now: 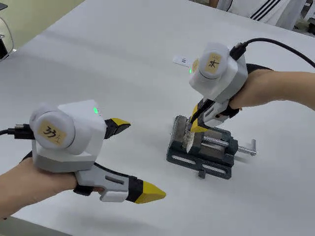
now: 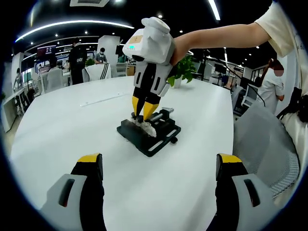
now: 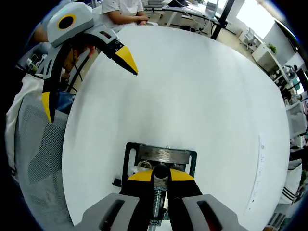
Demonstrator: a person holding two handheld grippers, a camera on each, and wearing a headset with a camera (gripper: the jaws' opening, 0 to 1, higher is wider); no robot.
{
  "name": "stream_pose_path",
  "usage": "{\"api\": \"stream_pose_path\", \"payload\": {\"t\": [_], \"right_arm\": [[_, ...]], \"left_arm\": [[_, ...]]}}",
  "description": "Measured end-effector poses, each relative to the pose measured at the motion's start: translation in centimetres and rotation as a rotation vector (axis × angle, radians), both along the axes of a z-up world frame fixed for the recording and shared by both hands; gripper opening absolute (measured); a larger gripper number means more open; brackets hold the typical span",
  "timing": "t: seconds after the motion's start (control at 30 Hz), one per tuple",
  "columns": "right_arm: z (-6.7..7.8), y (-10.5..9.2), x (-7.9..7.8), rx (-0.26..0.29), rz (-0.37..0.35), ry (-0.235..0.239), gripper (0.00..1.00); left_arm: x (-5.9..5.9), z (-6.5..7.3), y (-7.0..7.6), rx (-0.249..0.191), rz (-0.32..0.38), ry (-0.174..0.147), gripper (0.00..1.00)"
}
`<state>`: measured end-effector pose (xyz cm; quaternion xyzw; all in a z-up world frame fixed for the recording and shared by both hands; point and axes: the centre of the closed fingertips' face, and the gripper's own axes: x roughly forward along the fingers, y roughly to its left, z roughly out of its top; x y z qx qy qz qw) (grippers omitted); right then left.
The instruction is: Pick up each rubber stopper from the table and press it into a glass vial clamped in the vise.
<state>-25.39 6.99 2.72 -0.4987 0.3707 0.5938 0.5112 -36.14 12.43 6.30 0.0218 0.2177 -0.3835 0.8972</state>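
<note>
Pinches a small dark rubber stopper [image 3: 160, 170] between the yellow tips of the right hand-held gripper [image 3: 160, 175], jaws drawn close on it. Points that hand-held gripper steeply down from 2 o'clock in the head view, onto the vise [image 1: 221, 156]. Holds the stopper over the gap between the vise plates, just at 3 o'clock of the clear mouth of the glass vial [image 3: 142, 166] in the right gripper view. Cannot tell about contact between stopper and vial. Shows the vial clamped in the vise, pale and translucent in the head view, at the 9 o'clock end of the vise. Rests the dark vise on the white desk [image 1: 123, 49], at 4 o'clock of the head view's centre, screw handle toward 3 o'clock. Holds the left hand-held gripper [image 1: 139, 157] at 8 o'clock in the head view, above the desk and well apart from the vise, jaws spread wide. Looks along those jaws in the left gripper view straight at the vise at 12 o'clock, with the right hand-held gripper's tips down on it. Has a small paper strip [image 1: 182, 60] flat on the desk at 12 o'clock of the vise, well apart.
</note>
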Motion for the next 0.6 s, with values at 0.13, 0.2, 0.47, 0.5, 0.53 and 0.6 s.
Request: {"api": "stream_pose_path", "payload": {"t": [0.13,0.2,0.47,0.5,0.53,0.6], "right_arm": [[0.00,0.09,0.08,0.000,0.018,-0.007,0.06],[0.04,0.08,-0.08,-0.002,0.031,-0.014,0.06],[0.07,-0.02,-0.07,0.006,0.074,-0.029,0.07],[0.06,0.05,-0.03,0.007,0.088,-0.032,0.07],[0.05,0.10,0.01,0.008,0.090,-0.033,0.07],[0.06,0.11,-0.06,0.009,0.098,-0.034,0.08]], "left_arm": [[0.07,-0.01,0.15,-0.002,0.003,0.001,0.98],[0.05,-0.09,0.22,0.004,0.001,0.000,0.98],[-0.15,-0.28,0.26,0.003,0.000,0.007,0.97],[-0.14,-0.31,0.29,0.001,0.002,0.008,0.97],[-0.14,-0.35,0.31,0.002,0.002,0.009,0.97],[-0.17,-0.41,0.29,0.003,0.000,0.011,0.97]]}}
